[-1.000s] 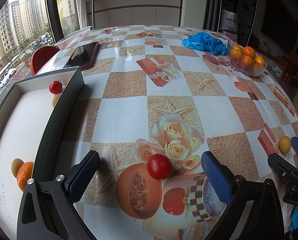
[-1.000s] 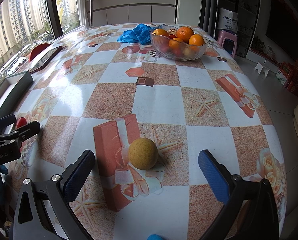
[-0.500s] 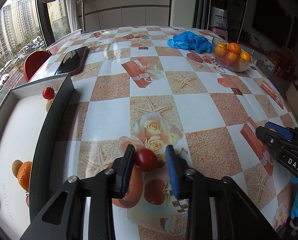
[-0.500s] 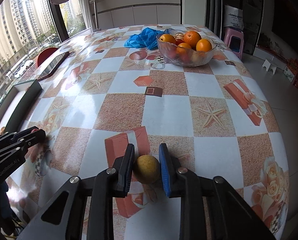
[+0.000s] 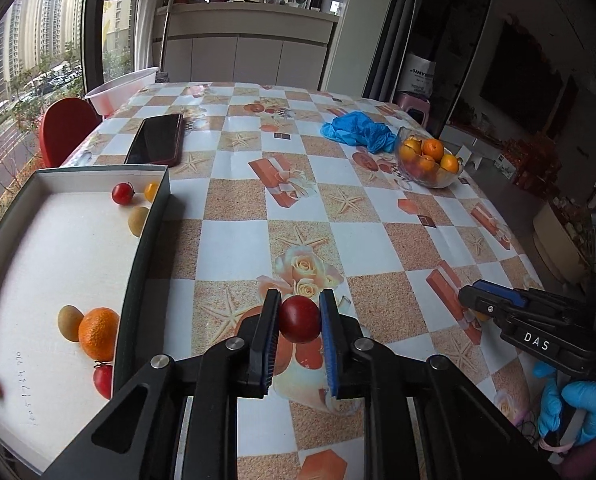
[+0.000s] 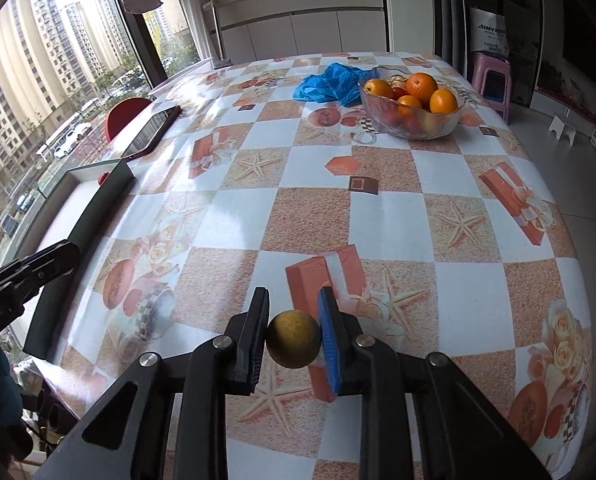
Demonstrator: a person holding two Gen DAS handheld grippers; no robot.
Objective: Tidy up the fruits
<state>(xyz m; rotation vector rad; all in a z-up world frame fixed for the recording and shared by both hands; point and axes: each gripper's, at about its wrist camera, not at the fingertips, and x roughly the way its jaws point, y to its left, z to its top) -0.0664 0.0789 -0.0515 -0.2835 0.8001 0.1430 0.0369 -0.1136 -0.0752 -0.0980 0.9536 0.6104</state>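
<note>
While the left gripper (image 5: 299,318) clenches a round, glossy red cherry tomato (image 5: 299,319) right of the shallow white-lined tray (image 5: 146,236), the right gripper (image 6: 293,334) grips a dull yellow-brown round fruit (image 6: 293,344) farther right; neither fruit shows a long axis.

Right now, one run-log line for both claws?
left claw: shut on red tomato | right claw: shut on yellow-brown fruit | both fruits off tablecloth | tray: holds fruit

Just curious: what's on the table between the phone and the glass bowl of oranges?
In the left wrist view, only a crumpled blue glove lies between phone and bowl.
</note>
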